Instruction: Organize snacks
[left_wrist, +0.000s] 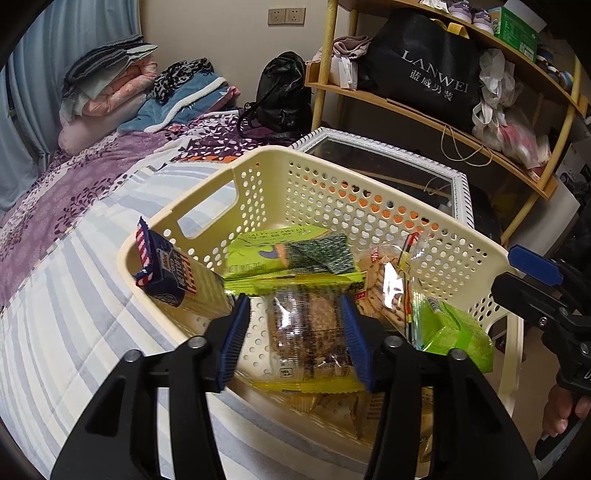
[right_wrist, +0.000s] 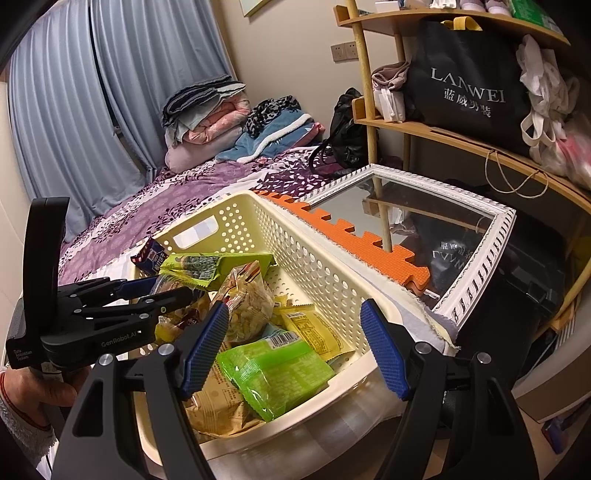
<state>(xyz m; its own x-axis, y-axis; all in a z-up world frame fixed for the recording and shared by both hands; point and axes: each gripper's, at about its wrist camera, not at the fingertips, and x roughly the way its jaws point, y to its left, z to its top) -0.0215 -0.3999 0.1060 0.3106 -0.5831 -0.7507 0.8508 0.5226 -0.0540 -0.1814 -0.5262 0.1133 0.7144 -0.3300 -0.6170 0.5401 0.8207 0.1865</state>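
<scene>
A cream perforated basket (left_wrist: 317, 184) sits on the bed and holds several snack packs. My left gripper (left_wrist: 295, 339) is shut on a clear-and-yellow cracker packet (left_wrist: 310, 339), held over the basket's near end. In the basket lie a green seaweed pack (left_wrist: 288, 258), a blue-and-cream box (left_wrist: 177, 280), a clear biscuit bag (left_wrist: 391, 288) and a bright green pack (left_wrist: 454, 332). My right gripper (right_wrist: 295, 347) is open and empty above the basket (right_wrist: 317, 266), over the green pack (right_wrist: 277, 373). The left gripper (right_wrist: 162, 295) shows at the left of the right wrist view.
The bed has a striped and purple quilt (left_wrist: 74, 229), with folded blankets (left_wrist: 110, 85) at the far end. A white-framed mirror (right_wrist: 424, 221) and orange foam mat (right_wrist: 354, 236) lie beside the basket. A wooden shelf (right_wrist: 461, 140) with a black bag (left_wrist: 424, 74) stands at right.
</scene>
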